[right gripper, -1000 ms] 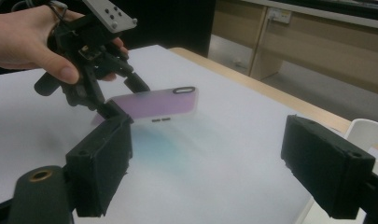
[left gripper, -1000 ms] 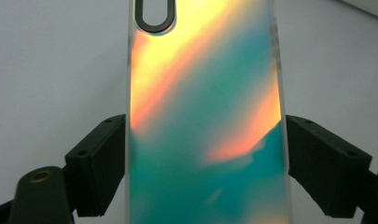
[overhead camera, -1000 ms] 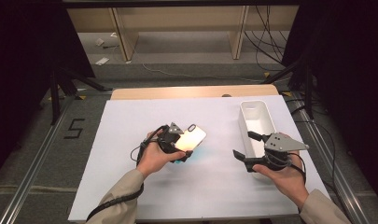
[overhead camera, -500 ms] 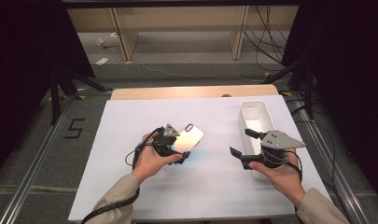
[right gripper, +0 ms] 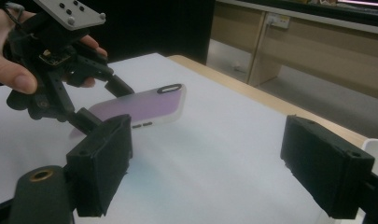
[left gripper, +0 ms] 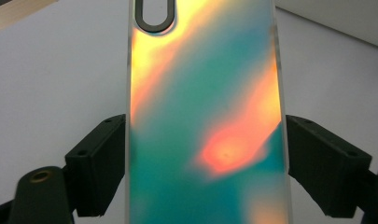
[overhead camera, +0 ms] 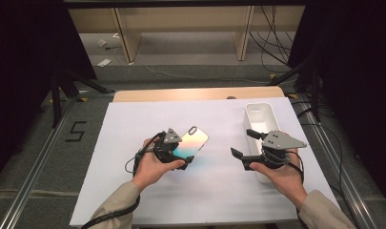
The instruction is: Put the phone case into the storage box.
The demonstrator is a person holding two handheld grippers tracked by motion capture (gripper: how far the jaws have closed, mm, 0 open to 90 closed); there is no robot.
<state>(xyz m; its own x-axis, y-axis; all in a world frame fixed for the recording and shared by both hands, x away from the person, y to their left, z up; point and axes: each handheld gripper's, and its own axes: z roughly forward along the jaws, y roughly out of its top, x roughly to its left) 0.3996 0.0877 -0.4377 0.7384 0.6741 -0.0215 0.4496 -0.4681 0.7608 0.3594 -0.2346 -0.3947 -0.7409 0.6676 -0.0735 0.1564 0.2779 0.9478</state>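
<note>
Over the white table (overhead camera: pixel 133 191), we are holding a gripper in each hand. Our left gripper (overhead camera: pixel 181 155) is clamping a phone case (overhead camera: pixel 193 143) by its two long edges, near the lower end, and is keeping it lifted off the surface, roughly level, with the camera cutout pointing away from us toward the far side of the table. From the left gripper view the phone case (left gripper: pixel 205 116) is shimmering in teal, orange and yellow, and both black jaws are pressing against its sides. From the right gripper view the same phone case (right gripper: pixel 140 107) is looking pale and purplish, hanging clear above the tabletop in the left gripper (right gripper: pixel 91 100), with our left hand (right gripper: pixel 14 56) wrapped around the tool.

Our right gripper (overhead camera: pixel 243 145) is hovering with its jaws spread wide and nothing between them, pointing left toward the case and staying well apart from it. A white rectangular bin (overhead camera: pixel 255 114) is sitting along the right edge of the table, just beside our right hand (overhead camera: pixel 283 179).
</note>
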